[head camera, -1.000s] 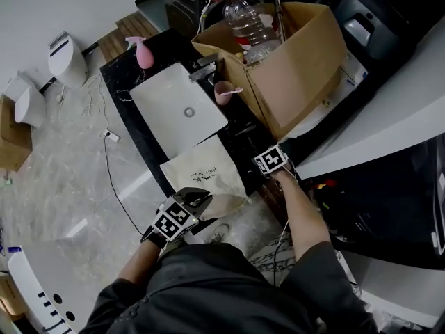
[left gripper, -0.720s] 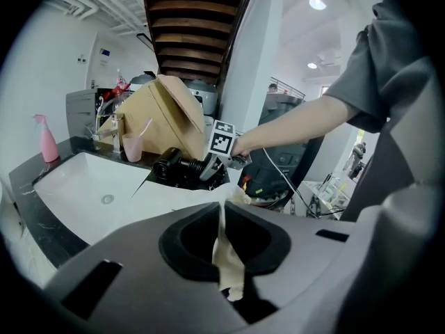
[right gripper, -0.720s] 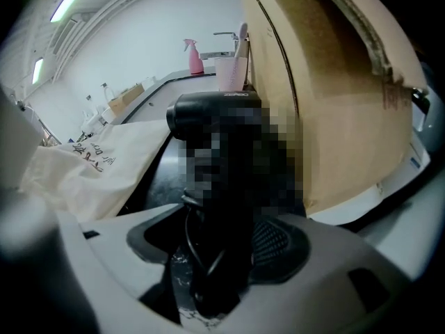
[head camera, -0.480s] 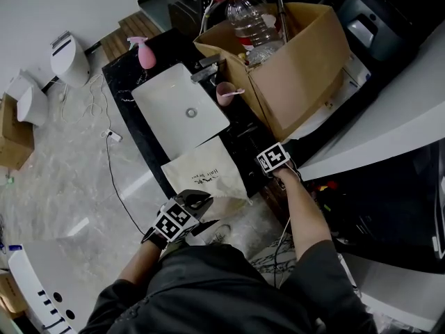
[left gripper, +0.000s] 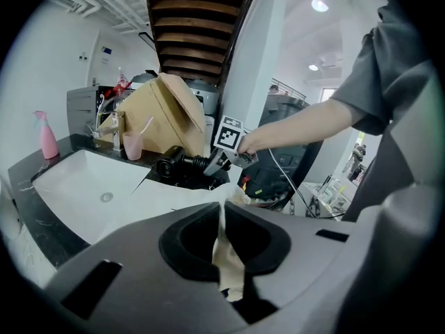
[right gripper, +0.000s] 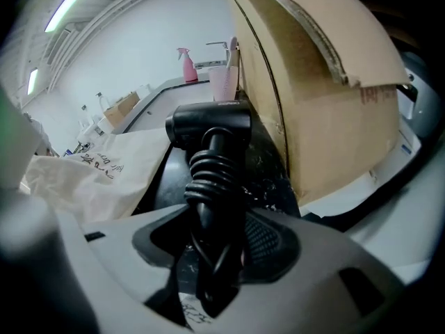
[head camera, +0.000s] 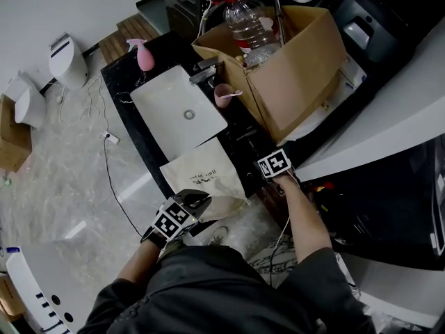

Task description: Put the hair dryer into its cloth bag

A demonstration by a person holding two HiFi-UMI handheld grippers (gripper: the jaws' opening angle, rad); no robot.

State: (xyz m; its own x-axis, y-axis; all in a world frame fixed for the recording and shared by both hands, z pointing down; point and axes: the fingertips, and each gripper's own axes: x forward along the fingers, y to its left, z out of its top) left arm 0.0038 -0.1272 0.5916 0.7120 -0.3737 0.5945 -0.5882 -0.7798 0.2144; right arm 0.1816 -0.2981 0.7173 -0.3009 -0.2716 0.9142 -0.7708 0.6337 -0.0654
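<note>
Left gripper (left gripper: pixel 222 211) pinches a fold of the limp beige cloth bag (head camera: pixel 205 176), spread just in front of the white rectangular sink (head camera: pixel 167 110). Right gripper (right gripper: pixel 212 252): jaws have just been closing and now clamp the cord-wrapped handle of the black hair dryer (right gripper: pixel 208 125), which lies right of that sink. Likely rigid and head-heavy; the wrapped handle should grip best.

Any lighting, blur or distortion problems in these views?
Head view: dim overall, right side nearly black, but the cloth bag reads clearly. Left gripper view: fisheye bending, black corners, a ceiling lamp blown out. Right gripper view: strong fisheye, left edge smeared out of focus; the hair dryer is dark yet sharp.
</note>
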